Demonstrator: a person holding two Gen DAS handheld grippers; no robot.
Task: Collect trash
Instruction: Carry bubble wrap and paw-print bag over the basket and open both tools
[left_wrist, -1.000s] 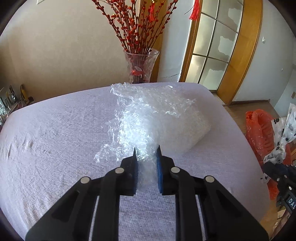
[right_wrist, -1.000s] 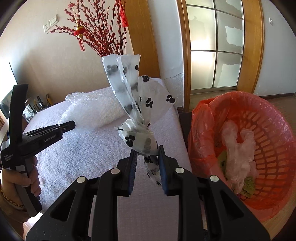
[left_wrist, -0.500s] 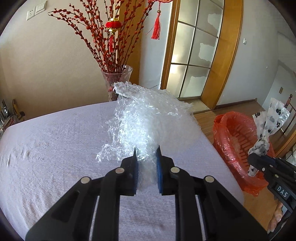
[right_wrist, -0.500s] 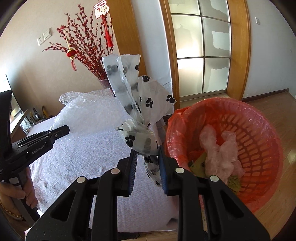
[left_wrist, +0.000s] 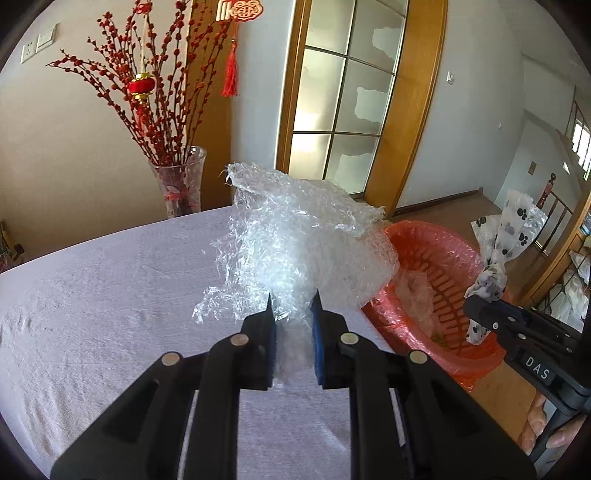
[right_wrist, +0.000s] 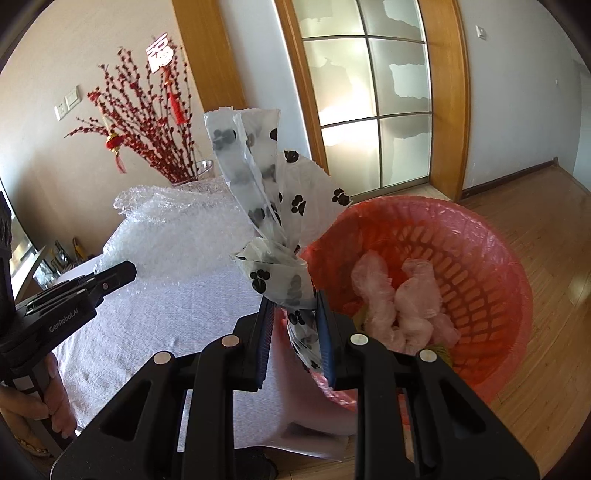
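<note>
Left gripper (left_wrist: 291, 306) clamped on bubble wrap (left_wrist: 306, 236). Right gripper (right_wrist: 293, 306) clamped on paw-print bag (right_wrist: 273, 192); red basket (right_wrist: 480, 236) just beyond fingertips.

Paw-print bag (right_wrist: 284, 206) — orange-red basket (right_wrist: 491, 266)

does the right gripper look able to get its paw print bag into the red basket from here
Probably yes: the right gripper, shut on the paw print bag, is by the red basket, whose open top has only some crumpled plastic inside.
</note>
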